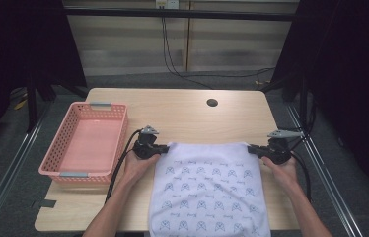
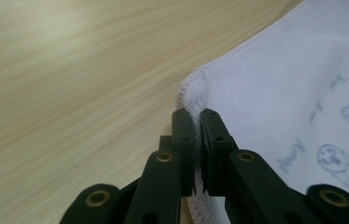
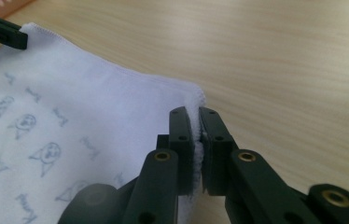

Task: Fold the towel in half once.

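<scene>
So there's a white cloth [image 1: 207, 190] with a small blue print spread flat in the lower middle of the high view, on a light wooden tabletop [image 1: 182, 113], with its near edge hanging off the bottom of the frame. The left gripper [image 1: 162, 148] sits at the cloth's upper left corner, and in the left gripper view its jaws are pressed together with the stitched hem of the cloth [image 2: 275, 93] pinched between them. Same deal on the other side: the right gripper [image 1: 251, 149] is at the upper right corner, jaws clamped on the cloth [image 3: 70, 121] edge in the right gripper view. The top edge runs fairly straight between the two. A pink plastic basket [image 1: 56, 148] sits at the left of the frame, just beside the left gripper.
</scene>
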Demonstrator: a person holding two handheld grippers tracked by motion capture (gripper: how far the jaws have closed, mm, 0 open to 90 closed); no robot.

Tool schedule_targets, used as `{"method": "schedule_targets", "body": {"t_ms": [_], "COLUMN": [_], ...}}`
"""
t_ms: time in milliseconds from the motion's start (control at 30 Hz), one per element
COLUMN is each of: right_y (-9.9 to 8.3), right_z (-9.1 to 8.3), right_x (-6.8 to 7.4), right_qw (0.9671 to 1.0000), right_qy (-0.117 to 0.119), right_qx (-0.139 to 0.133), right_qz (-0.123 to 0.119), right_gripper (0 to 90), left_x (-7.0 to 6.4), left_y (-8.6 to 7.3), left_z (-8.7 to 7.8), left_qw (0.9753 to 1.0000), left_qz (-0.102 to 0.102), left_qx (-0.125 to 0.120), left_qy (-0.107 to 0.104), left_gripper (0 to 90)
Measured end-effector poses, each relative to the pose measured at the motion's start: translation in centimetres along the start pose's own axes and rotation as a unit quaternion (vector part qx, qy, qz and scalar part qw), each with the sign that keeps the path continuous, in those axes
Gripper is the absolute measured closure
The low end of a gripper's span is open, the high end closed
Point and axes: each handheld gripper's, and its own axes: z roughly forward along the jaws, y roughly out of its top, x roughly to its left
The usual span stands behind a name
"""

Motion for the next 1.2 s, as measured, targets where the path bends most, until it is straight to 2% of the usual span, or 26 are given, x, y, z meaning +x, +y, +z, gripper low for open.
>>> {"method": "schedule_targets", "body": {"t_ms": [33, 67, 167, 200, 233, 300, 400, 433, 467, 500, 567, 600, 700, 733, 800, 833, 900, 933, 967, 1000, 1033, 1067, 1100, 1133, 1167, 1200], "right_y": [0.0, 0.2, 1.9, 1.9, 2.7, 4.2, 6.6, 8.0, 8.0, 9.6, 10.9, 10.9, 13.0, 13.0, 14.3, 14.8, 16.0, 16.0, 17.3, 18.0, 18.6, 18.6, 19.4, 19.4, 19.1, 18.5], "right_z": [0.0, -0.4, -1.8, -1.8, -2.2, -2.9, -4.1, -4.7, -4.7, -5.1, -5.4, -5.4, -5.5, -5.5, -5.2, -5.1, -4.9, -4.9, -5.0, -5.2, -5.6, -5.6, -6.3, -6.5, -6.6, -6.4], "right_x": [0.0, -0.1, -0.5, -0.5, -0.5, -0.5, -0.8, -0.7, -0.7, -0.4, -0.4, -0.4, -1.0, -1.0, -1.9, -2.1, -2.6, -2.6, -2.8, -2.8, -2.8, -2.8, -2.8, -2.8, -2.8, -2.6], "right_qw": [1.0000, 1.0000, 0.9989, 0.9989, 0.9982, 0.9971, 0.9951, 0.9945, 0.9945, 0.9939, 0.9929, 0.9929, 0.9921, 0.9921, 0.9921, 0.9921, 0.9917, 0.9917, 0.9918, 0.9912, 0.9904, 0.9904, 0.9889, 0.9884, 0.9878, 0.9876], "right_qy": [0.000, 0.002, 0.004, 0.004, 0.006, 0.006, 0.005, 0.001, 0.001, -0.005, -0.010, -0.010, -0.018, -0.018, -0.021, -0.023, -0.018, -0.018, -0.024, -0.025, -0.026, -0.026, -0.024, -0.015, -0.001, 0.007], "right_qx": [0.000, -0.008, -0.046, -0.046, -0.059, -0.076, -0.099, -0.105, -0.105, -0.108, -0.115, -0.115, -0.121, -0.121, -0.121, -0.122, -0.127, -0.127, -0.125, -0.129, -0.135, -0.135, -0.146, -0.151, -0.156, -0.156], "right_qz": [0.000, 0.002, 0.012, 0.012, 0.011, 0.005, -0.002, -0.010, -0.010, -0.020, -0.027, -0.027, -0.028, -0.028, -0.022, -0.020, -0.006, -0.006, -0.010, -0.013, -0.013, -0.013, -0.012, -0.009, 0.001, 0.005], "right_gripper": [85.0, 85.0, 85.2, 85.2, 85.2, 85.2, 85.2, 85.2, 85.2, 85.2, 85.3, 85.3, 85.4, 85.4, 85.5, 85.5, 85.5, 85.5, 85.5, 85.6, 85.6, 85.6, 85.7, 85.7, 85.8, 85.9], "left_x": [0.0, 0.0, 0.0, 0.0, 0.0, 0.2, 0.5, 0.5, 0.4, 0.4, 0.5, 0.7, 1.5, 1.5, 1.8, 1.9, 2.0, 2.0, 1.8, 1.4, 1.4, 1.2, 1.0, 0.9, 1.0, 1.0], "left_y": [0.2, 0.5, 1.8, 2.7, 3.6, 4.8, 7.1, 7.6, 8.3, 8.9, 9.9, 10.3, 11.9, 11.9, 12.7, 13.3, 15.3, 15.3, 16.1, 17.3, 17.3, 17.7, 17.7, 17.3, 16.7, 16.7], "left_z": [-0.4, -1.2, -3.1, -4.0, -5.0, -6.4, -8.3, -8.6, -9.0, -9.3, -9.6, -9.6, -9.5, -9.5, -9.4, -9.5, -10.2, -10.2, -10.7, -11.8, -11.8, -12.4, -13.0, -13.0, -12.8, -12.8], "left_qw": [1.0000, 0.9996, 0.9981, 0.9973, 0.9963, 0.9943, 0.9921, 0.9915, 0.9905, 0.9895, 0.9881, 0.9879, 0.9882, 0.9882, 0.9878, 0.9871, 0.9849, 0.9849, 0.9834, 0.9800, 0.9800, 0.9777, 0.9765, 0.9769, 0.9780, 0.9780], "left_qz": [-0.001, -0.004, -0.004, 0.001, 0.008, 0.009, 0.020, 0.021, 0.026, 0.027, 0.024, 0.023, 0.016, 0.016, 0.016, 0.013, 0.022, 0.022, 0.025, 0.035, 0.035, 0.035, 0.039, 0.043, 0.043, 0.043], "left_qx": [-0.009, -0.024, -0.059, -0.072, -0.086, -0.106, -0.124, -0.129, -0.134, -0.141, -0.152, -0.153, -0.152, -0.152, -0.155, -0.159, -0.170, -0.170, -0.178, -0.194, -0.194, -0.206, -0.211, -0.208, -0.203, -0.203], "left_qy": [-0.002, -0.013, -0.019, -0.013, -0.009, -0.006, 0.002, 0.003, 0.008, 0.009, 0.010, 0.013, 0.008, 0.008, 0.011, 0.011, 0.024, 0.024, 0.027, 0.025, 0.025, 0.025, 0.019, 0.026, 0.023, 0.023], "left_gripper": [85.9, 86.0, 86.1, 86.1, 86.1, 86.1, 86.2, 86.2, 86.2, 86.3, 86.3, 86.3, 86.3, 86.3, 86.3, 86.4, 86.3, 86.3, 86.3, 86.4, 86.4, 86.4, 86.4, 86.4, 86.3, 86.3]}}
